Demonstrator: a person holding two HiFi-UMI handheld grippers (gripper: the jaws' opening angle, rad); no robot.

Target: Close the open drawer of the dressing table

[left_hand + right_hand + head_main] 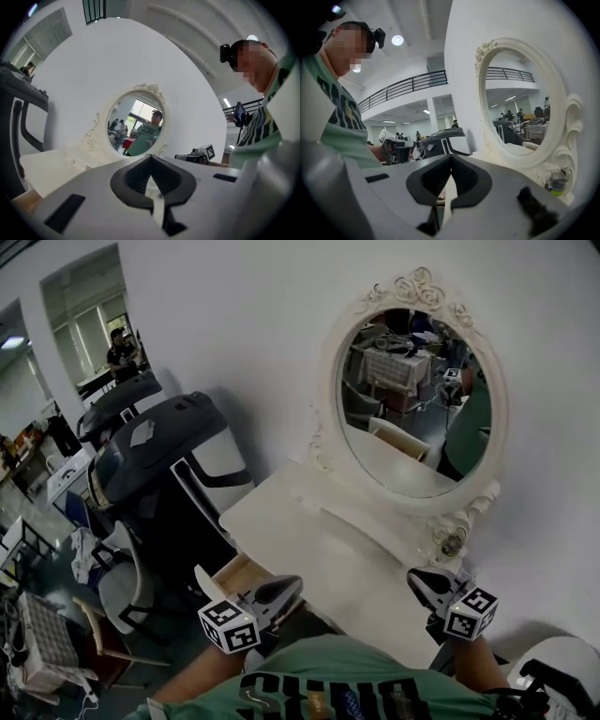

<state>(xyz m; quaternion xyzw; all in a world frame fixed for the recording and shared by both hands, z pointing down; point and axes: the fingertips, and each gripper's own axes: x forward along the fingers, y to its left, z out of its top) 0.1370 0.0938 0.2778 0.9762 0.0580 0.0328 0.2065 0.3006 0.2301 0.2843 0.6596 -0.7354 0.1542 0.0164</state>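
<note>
Hovering near the open drawer [238, 574], left gripper [296, 586] jaws together, empty; right gripper [413, 577] likewise, farther off.

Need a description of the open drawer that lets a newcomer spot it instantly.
Find the white dressing table under the ornate oval mirror. At the left end of the table's near edge, the drawer is pulled out toward the person. Its tan wood inside sets it apart from the white surfaces around it.
</note>
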